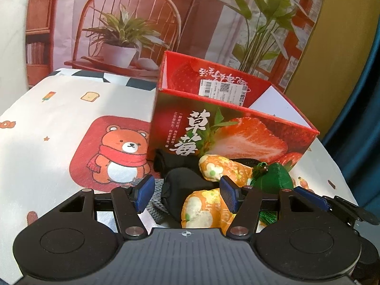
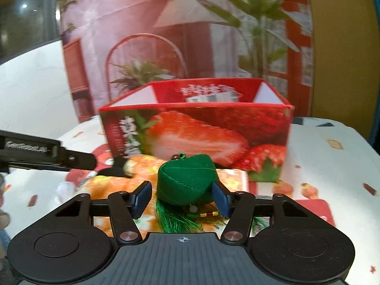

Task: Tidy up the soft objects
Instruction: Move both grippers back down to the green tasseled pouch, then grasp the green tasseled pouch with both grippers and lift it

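Observation:
A red strawberry box [image 1: 228, 133] stands open on the table; it also shows in the right wrist view [image 2: 197, 130]. In front of it lie a black soft item [image 1: 182, 178], two orange floral pouches [image 1: 223, 168] [image 1: 201, 210] and a green pouch [image 1: 273, 175] with a tassel. My left gripper [image 1: 186, 194] is open, its jaws around the black item and the nearer orange pouch. My right gripper [image 2: 181, 197] is open with the green pouch [image 2: 187, 180] between its pads; the right pad looks to touch it. The orange pouches [image 2: 142, 166] lie behind it.
The tablecloth [image 1: 47, 128] has a bear print and small food pictures. A printed backdrop [image 1: 142, 19] of a chair and plants hangs behind the table. A blue curtain [image 1: 356, 109] is at the right. The left gripper's body [image 2: 35, 154] shows at the left of the right wrist view.

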A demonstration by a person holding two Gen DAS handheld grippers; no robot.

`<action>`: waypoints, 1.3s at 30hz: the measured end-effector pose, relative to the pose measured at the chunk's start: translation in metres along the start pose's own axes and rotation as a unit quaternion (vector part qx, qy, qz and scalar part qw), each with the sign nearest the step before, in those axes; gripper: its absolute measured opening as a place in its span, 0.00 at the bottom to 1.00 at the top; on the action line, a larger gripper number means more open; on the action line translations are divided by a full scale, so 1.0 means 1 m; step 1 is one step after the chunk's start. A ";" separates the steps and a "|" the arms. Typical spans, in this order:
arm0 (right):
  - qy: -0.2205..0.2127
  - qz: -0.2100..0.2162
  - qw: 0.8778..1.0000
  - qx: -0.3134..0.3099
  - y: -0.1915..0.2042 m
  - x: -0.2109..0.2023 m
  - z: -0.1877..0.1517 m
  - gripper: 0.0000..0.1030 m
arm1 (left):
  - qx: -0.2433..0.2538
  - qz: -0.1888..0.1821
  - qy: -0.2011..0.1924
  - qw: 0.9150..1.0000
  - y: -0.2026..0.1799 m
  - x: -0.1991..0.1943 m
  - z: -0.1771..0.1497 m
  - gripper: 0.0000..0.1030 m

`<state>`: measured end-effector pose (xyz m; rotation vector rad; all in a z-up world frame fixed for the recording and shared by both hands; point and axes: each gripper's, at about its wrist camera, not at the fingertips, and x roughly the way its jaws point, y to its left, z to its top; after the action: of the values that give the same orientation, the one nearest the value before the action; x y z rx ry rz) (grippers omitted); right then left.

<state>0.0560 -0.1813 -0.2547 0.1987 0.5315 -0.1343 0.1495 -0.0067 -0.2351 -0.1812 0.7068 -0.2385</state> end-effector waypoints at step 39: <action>0.005 0.040 0.999 0.005 -0.032 0.021 -0.016 0.56 | 0.028 -0.136 0.100 0.985 -0.065 0.067 0.007 0.49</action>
<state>0.0604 -0.2100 -0.2837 0.2297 0.5319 -0.0580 0.1936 -0.0871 -0.2555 -0.2021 0.8727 -0.5436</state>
